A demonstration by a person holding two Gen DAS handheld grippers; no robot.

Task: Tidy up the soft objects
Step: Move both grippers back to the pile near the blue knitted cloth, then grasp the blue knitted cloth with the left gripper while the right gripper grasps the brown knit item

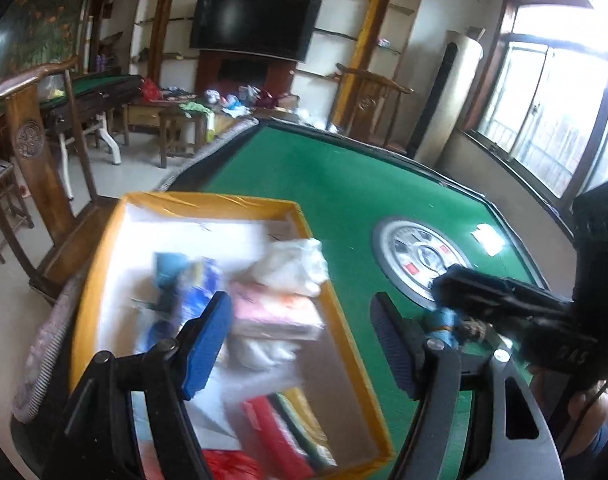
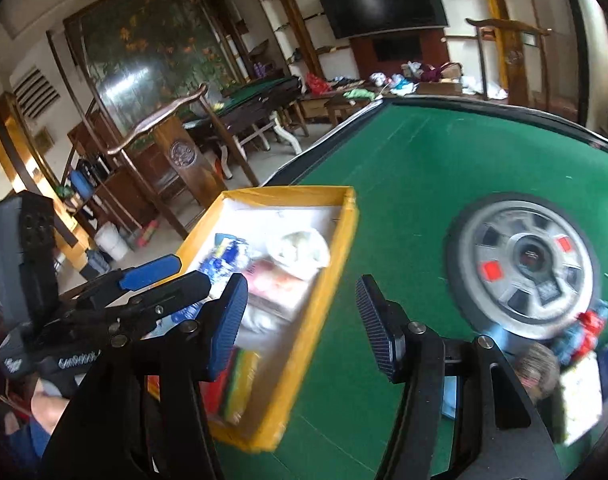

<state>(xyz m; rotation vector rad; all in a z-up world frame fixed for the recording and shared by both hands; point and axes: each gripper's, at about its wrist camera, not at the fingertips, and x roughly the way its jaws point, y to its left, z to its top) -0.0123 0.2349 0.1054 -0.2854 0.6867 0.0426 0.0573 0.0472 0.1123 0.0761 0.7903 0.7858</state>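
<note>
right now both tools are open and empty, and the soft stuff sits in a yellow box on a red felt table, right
Not quite: the felt table is green, not red, as the right wrist view shows. The rest holds: the left tool and right tool are open and empty, and the soft items lie in the yellow box.

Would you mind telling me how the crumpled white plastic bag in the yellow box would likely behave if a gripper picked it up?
The white plastic bag looks thin and crumpled, so probably floppy and light. Its glossy film may slip between pads. Resting atop other packets in the yellow box, it might shift them.
</note>
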